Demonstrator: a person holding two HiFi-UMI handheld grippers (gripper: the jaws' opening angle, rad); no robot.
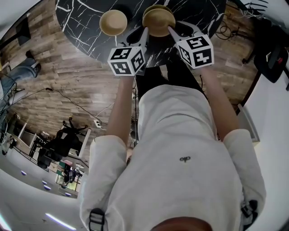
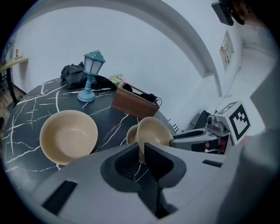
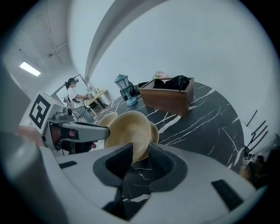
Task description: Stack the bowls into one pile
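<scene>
A tan bowl [image 1: 158, 22] hangs between both grippers over a second tan bowl [image 1: 158, 8] on the black marble table [image 1: 81, 18]; I cannot tell whether the two touch. My left gripper [image 1: 145, 30] is shut on the held bowl's left rim [image 2: 151, 133], with the lower bowl [image 2: 130, 134] peeking out behind it. My right gripper [image 1: 170, 29] has the opposite rim [image 3: 129, 133] between its jaws, which stand wider than the rim and do not pinch it. A third tan bowl [image 1: 113, 22] sits alone to the left [image 2: 68, 136].
A blue lantern lamp [image 2: 89, 76] and a wooden box [image 2: 133, 101] holding dark items stand at the table's far side. The table edge runs just under the grippers. Cables lie on the wooden floor [image 1: 67, 99].
</scene>
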